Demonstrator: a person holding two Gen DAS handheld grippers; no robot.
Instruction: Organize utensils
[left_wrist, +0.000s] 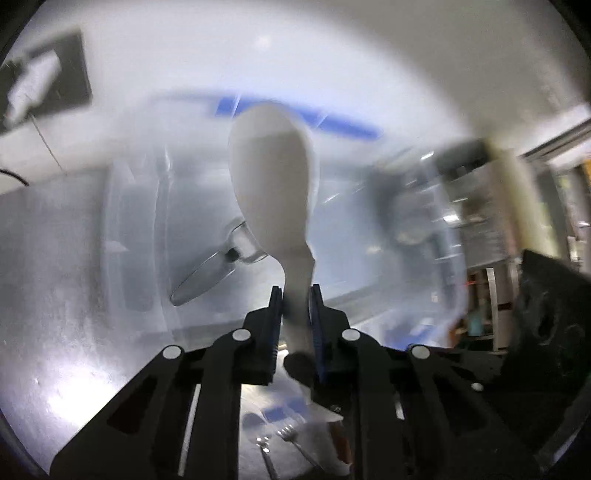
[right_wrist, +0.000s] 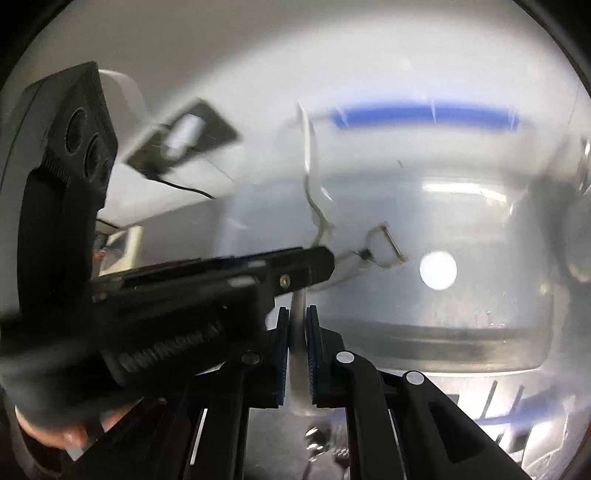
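My left gripper is shut on the handle of a white plastic rice paddle, held upright over a clear plastic storage bin with a blue handle. A clear peeler lies on the bin's bottom. My right gripper is shut on a thin clear plastic handle; what it carries further out is hidden behind the left gripper body, which crosses in front. The paddle shows edge-on in the right wrist view, and the peeler lies beyond it in the bin.
A fork and a spoon lie on the steel table below the left gripper. A dark pad with a white object sits far left. Shelving stands at the right. A blue rack is at lower right.
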